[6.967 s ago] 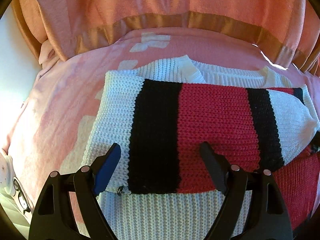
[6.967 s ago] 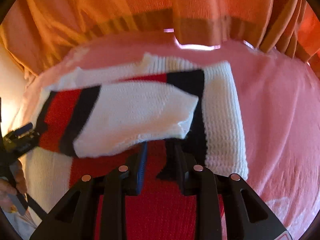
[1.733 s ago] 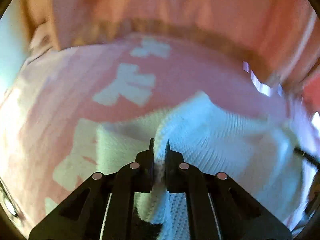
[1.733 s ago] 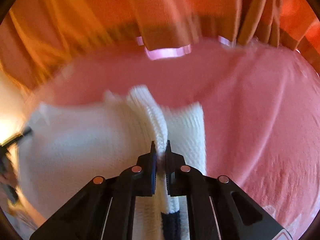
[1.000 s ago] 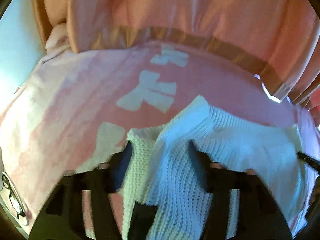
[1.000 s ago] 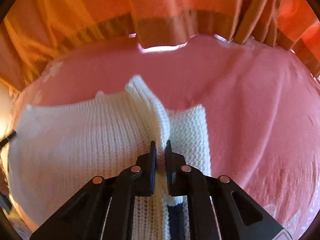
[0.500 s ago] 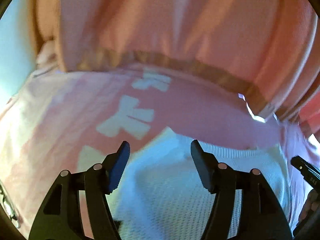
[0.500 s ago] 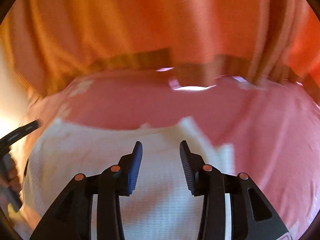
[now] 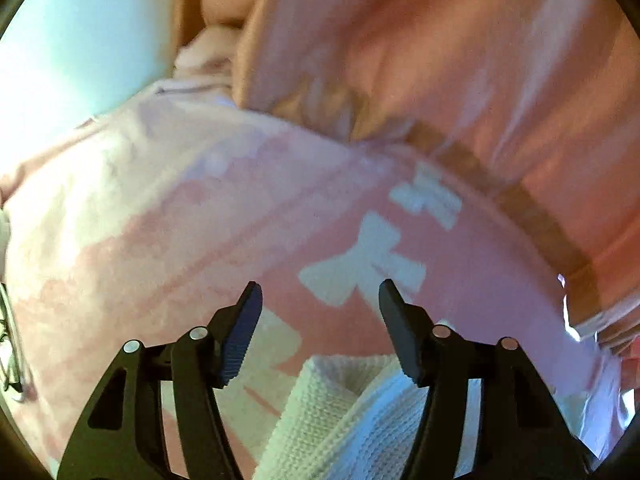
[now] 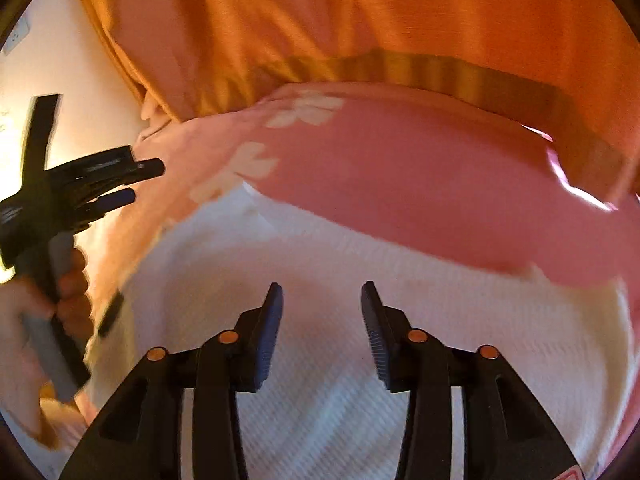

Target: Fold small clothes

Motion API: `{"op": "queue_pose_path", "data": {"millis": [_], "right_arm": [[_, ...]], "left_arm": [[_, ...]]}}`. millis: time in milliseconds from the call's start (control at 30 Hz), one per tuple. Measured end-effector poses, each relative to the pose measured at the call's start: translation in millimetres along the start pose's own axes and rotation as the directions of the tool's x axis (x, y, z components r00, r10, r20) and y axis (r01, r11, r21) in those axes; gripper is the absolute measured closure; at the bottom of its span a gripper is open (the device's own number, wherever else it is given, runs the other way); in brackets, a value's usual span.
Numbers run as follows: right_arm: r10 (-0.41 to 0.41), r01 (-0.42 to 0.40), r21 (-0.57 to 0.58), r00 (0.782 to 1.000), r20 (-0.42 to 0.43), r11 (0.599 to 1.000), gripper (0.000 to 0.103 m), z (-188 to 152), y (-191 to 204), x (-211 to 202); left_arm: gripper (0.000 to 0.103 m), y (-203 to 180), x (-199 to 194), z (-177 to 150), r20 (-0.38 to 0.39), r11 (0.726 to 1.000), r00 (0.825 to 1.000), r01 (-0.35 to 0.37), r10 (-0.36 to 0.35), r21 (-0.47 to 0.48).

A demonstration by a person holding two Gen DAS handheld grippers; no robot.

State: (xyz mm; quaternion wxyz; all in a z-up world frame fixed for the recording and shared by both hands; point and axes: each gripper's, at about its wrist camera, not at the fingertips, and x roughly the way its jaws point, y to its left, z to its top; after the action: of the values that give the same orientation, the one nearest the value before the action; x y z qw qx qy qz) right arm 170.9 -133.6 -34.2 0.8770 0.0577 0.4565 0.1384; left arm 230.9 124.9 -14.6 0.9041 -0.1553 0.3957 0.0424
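A folded white knit sweater point(image 10: 340, 280) lies on a pink bed cover, white side up. In the left wrist view only its near corner point(image 9: 344, 412) shows, low between the finger arms. My left gripper point(image 9: 320, 292) is open and empty, lifted above the cover to the left of the sweater; it also shows in the right wrist view point(image 10: 132, 180), held in a hand. My right gripper point(image 10: 322, 292) is open and empty, raised over the middle of the sweater.
The pink bed cover point(image 9: 160, 220) with white bow shapes point(image 9: 360, 260) spreads under everything. An orange-pink curtain point(image 10: 360, 12) with a brown band hangs behind the bed. A pale wall point(image 9: 80, 40) stands at the left.
Both grippers let go of the folded sweater edge and opened. Both lifted away; the left one swung to the left off the sweater.
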Motion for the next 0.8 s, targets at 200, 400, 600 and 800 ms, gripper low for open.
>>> {"op": "queue_pose_path", "data": {"millis": [200, 400, 600, 800], "right_arm": [[-0.055, 0.047, -0.087, 0.995, -0.085, 0.995, 0.05, 23.0, 41.6, 69.5], [-0.046, 0.045, -0.021, 0.998, -0.033, 0.999, 0.055, 17.3, 31.6, 8.0], [-0.283, 0.28, 0.079, 0.959, 0.027, 0.957, 0.051, -84.7, -47.8, -128.2], [-0.284, 0.293, 0.381, 0.955, -0.082, 0.877, 0.048, -191.4, -122.8, -183.8]], "left_arm": [[0.037, -7.2, -17.0, 0.2, -0.008, 0.997, 0.999, 0.044, -0.044, 0.067], [0.035, -14.2, -29.4, -14.4, -0.074, 0.98, 0.991, 0.124, -0.114, 0.155], [0.029, -9.1, -53.3, -53.1, -0.207, 0.939, 0.95, 0.275, -0.233, 0.208], [0.027, 31.4, -76.2, -112.2, -0.245, 0.921, 0.947, 0.275, -0.209, 0.277]]}}
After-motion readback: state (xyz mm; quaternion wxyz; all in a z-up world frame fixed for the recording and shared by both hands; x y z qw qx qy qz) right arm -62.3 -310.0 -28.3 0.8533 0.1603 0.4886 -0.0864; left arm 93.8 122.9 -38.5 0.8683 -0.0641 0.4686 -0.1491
